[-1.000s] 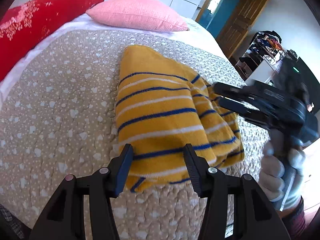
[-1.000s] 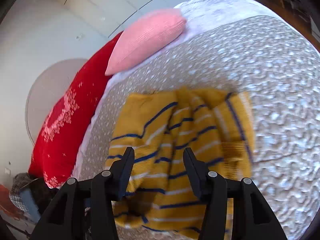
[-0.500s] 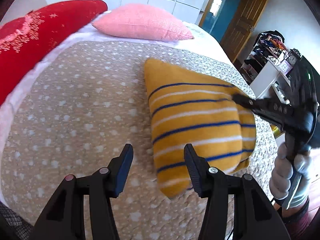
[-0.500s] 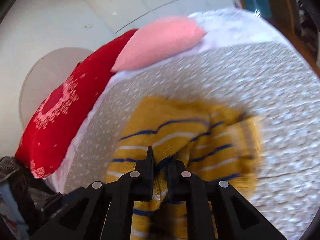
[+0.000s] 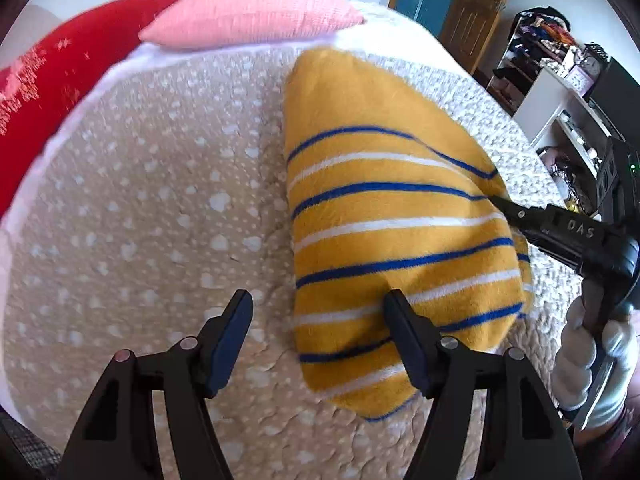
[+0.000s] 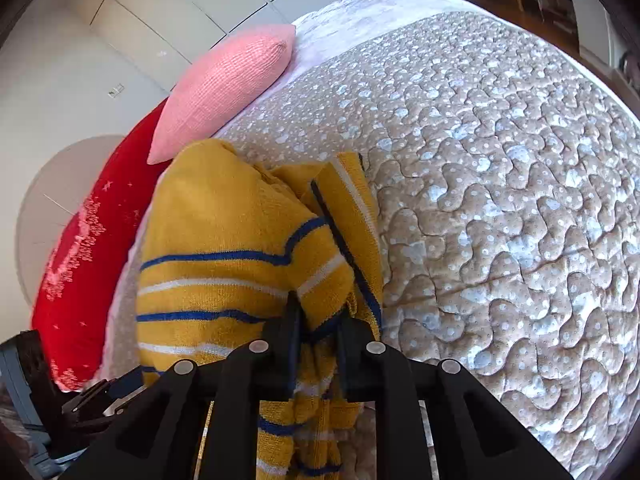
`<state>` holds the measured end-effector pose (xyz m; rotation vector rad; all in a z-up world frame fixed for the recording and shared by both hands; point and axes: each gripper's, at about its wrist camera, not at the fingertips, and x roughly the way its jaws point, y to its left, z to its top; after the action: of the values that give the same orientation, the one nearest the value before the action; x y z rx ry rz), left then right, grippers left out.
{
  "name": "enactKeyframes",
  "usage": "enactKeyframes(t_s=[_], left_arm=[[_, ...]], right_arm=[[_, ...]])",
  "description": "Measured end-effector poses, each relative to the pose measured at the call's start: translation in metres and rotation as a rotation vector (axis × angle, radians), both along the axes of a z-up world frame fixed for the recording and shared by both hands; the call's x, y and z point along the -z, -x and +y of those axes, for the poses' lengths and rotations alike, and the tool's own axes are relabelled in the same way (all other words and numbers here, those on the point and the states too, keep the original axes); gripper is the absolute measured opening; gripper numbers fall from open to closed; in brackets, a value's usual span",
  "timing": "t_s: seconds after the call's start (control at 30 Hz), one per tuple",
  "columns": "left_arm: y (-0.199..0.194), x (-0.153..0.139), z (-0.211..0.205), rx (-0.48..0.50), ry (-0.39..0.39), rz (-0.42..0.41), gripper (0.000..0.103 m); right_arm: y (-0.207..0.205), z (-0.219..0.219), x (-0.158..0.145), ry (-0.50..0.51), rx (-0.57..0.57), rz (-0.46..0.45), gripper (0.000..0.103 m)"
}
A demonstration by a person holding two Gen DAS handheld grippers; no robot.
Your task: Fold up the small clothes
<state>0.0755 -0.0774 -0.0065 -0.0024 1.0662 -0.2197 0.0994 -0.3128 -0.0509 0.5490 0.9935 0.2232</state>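
Note:
A small yellow garment with blue and white stripes lies folded on the beige quilted bed. My left gripper is open and empty, low over the quilt at the garment's near left edge, its right finger over the fabric. My right gripper is shut on the garment's right side, with fabric bunched between the fingers. In the left wrist view the right gripper reaches in from the right.
A pink pillow and a red pillow lie at the head of the bed. A wooden door and cluttered shelves stand beyond the right bed edge. Bare quilt extends to the right of the garment.
My right gripper closed on the garment's right side and holds it. The left gripper stayed open and shifted left, then moved closer to the garment's near edge.

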Motion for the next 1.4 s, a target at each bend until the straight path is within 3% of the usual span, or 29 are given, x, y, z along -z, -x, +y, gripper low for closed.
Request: enactKeyframes(t_s=[0.07, 0.17, 0.33, 0.37, 0.4, 0.5, 0.63, 0.77, 0.83, 0.9, 0.97, 1.03, 1.07, 1.1, 1.17, 1.3, 1.37, 1.4], left_arm=[[0.008, -0.009, 0.008, -0.003, 0.002, -0.026, 0.068], [0.018, -0.014, 0.021, -0.024, 0.01, -0.037, 0.068], [0.028, -0.012, 0.03, -0.052, 0.033, -0.041, 0.068], [0.029, -0.013, 0.029, -0.053, 0.035, -0.037, 0.068], [0.031, -0.015, 0.029, -0.049, 0.04, -0.038, 0.068], [0.037, -0.028, 0.027, -0.036, 0.036, -0.078, 0.068], [0.03, -0.033, 0.015, -0.014, 0.033, -0.106, 0.068], [0.007, 0.001, -0.005, 0.007, 0.049, -0.015, 0.068], [0.0, 0.026, -0.01, 0.006, 0.046, 0.067, 0.068], [0.0, 0.034, -0.009, 0.001, 0.078, 0.084, 0.069], [0.002, 0.034, -0.009, 0.01, 0.08, 0.067, 0.068], [0.004, 0.031, -0.01, 0.019, 0.066, 0.044, 0.068], [0.004, 0.031, -0.011, 0.021, 0.062, 0.039, 0.068], [0.005, 0.031, -0.011, 0.022, 0.062, 0.035, 0.068], [0.006, 0.03, -0.011, 0.028, 0.06, 0.025, 0.068], [0.01, 0.029, -0.014, 0.041, 0.055, 0.01, 0.068], [0.01, 0.028, -0.014, 0.045, 0.054, 0.008, 0.068], [0.01, 0.028, -0.013, 0.046, 0.056, 0.01, 0.068]], right_arm=[[0.011, -0.004, -0.015, -0.024, 0.01, -0.043, 0.039], [0.031, 0.004, -0.031, -0.024, -0.045, -0.088, 0.042], [0.05, 0.05, -0.022, 0.065, -0.175, -0.093, 0.052], [0.05, 0.06, -0.014, 0.096, -0.205, -0.072, 0.049], [0.048, 0.064, -0.009, 0.07, -0.236, -0.041, 0.016], [0.056, 0.051, -0.02, 0.053, -0.219, -0.064, 0.013], [0.072, 0.021, -0.034, 0.133, -0.153, -0.09, 0.007], [0.075, 0.02, -0.019, 0.203, -0.172, -0.021, 0.009], [0.075, 0.017, -0.028, 0.202, -0.149, -0.051, 0.014], [0.073, 0.005, -0.049, 0.187, -0.109, -0.102, 0.015], [0.062, 0.001, -0.065, 0.189, -0.079, -0.14, 0.019], [0.04, -0.003, -0.078, 0.173, -0.078, -0.171, 0.038], [0.025, -0.004, -0.082, 0.156, -0.08, -0.184, 0.055], [0.008, -0.004, -0.083, 0.141, -0.081, -0.193, 0.065], [-0.029, -0.006, -0.074, 0.121, -0.083, -0.162, 0.066], [-0.103, -0.002, -0.022, -0.018, -0.124, -0.002, 0.066], [-0.123, 0.008, 0.009, -0.165, -0.208, 0.09, 0.064], [-0.126, 0.016, 0.024, -0.227, -0.242, 0.144, 0.055]])
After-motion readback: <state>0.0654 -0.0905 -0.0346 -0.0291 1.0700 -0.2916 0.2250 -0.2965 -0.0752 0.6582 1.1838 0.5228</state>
